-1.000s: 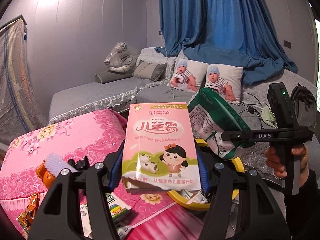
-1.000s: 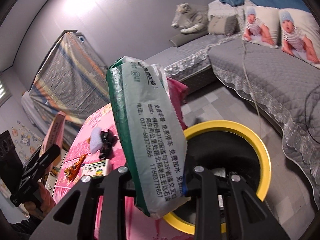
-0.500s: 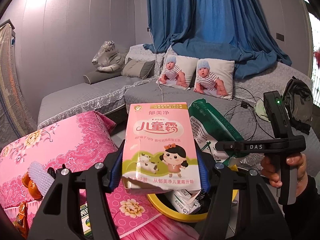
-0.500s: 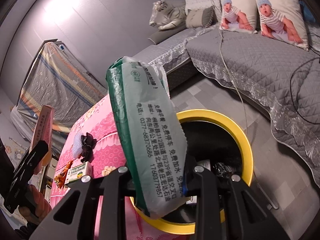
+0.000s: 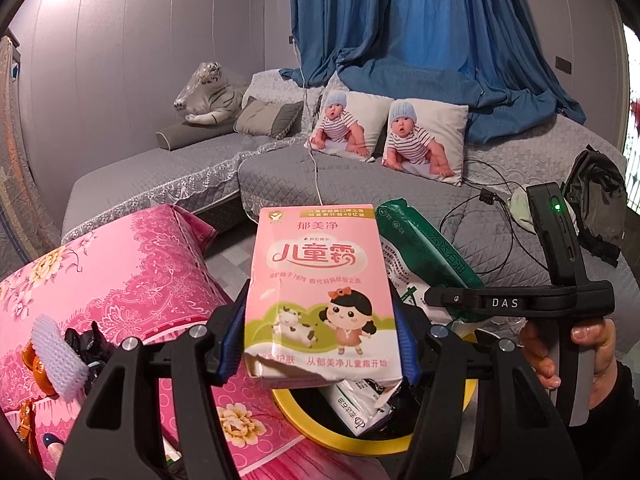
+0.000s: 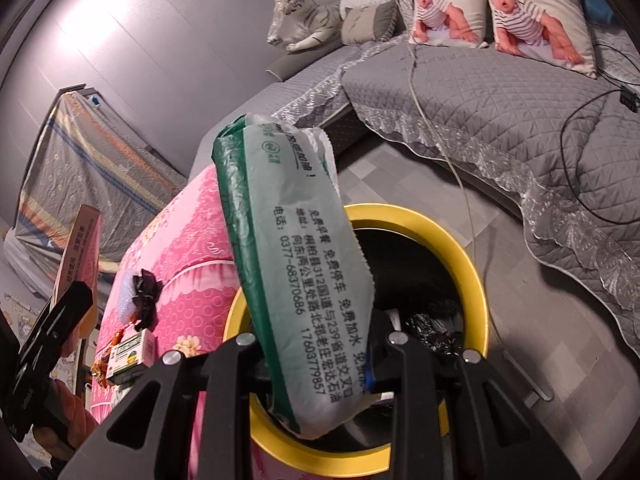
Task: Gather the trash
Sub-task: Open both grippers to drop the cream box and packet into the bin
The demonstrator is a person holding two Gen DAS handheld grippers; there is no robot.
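Note:
My left gripper [image 5: 320,354] is shut on a pink carton [image 5: 322,296] with a cartoon girl, held upright over the near edge of a yellow-rimmed bin [image 5: 360,438]. My right gripper [image 6: 316,364] is shut on a green and white tissue pack [image 6: 296,272], held over the same bin [image 6: 464,264]. The bin holds a white packet [image 5: 356,406] and black trash [image 6: 430,330]. The right gripper [image 5: 440,300] with its pack [image 5: 424,252] also shows in the left wrist view; the left one with the carton [image 6: 78,248] shows in the right wrist view.
A pink flowered table [image 5: 120,276] beside the bin holds a white foam net [image 5: 56,354], black scrap [image 6: 146,298], a small green box [image 6: 130,354] and orange wrappers [image 5: 34,362]. A grey sofa [image 6: 500,112] with baby cushions and cables lies beyond the bin.
Both grippers have moved with their loads towards and over the bin. More of the bin's inside shows now, and less of the table.

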